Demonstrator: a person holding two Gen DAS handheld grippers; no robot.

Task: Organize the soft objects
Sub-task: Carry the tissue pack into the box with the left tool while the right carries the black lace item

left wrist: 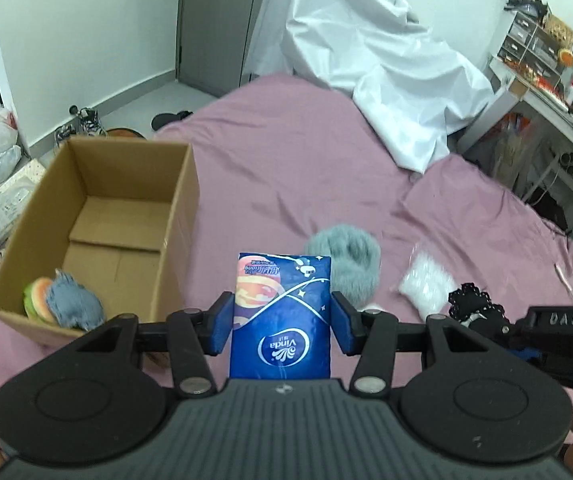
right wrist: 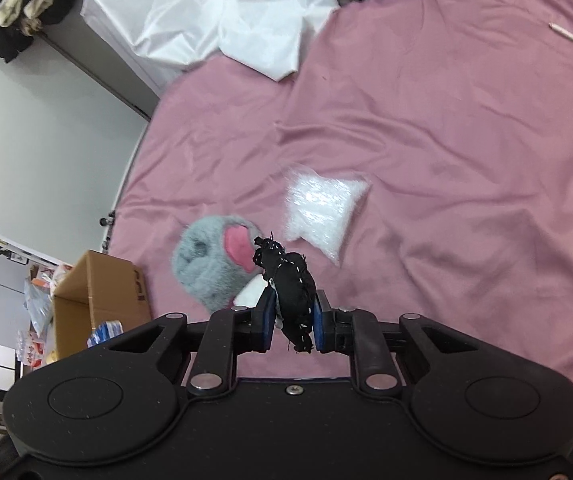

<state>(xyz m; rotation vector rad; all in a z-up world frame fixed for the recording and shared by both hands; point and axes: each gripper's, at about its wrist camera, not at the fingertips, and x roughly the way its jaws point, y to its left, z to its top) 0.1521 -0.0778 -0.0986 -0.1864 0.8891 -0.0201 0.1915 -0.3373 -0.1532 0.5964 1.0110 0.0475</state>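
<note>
Two plush pieces already sit in the cardboard box at the bed's left edge — the left gripper grasps a blue tissue pack, the right gripper clenches a black fabric piece — grey plush slipper and clear bag remain.

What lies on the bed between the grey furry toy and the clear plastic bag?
Only bare pink sheet between grey furry toy and clear plastic bag in the left wrist view.
</note>
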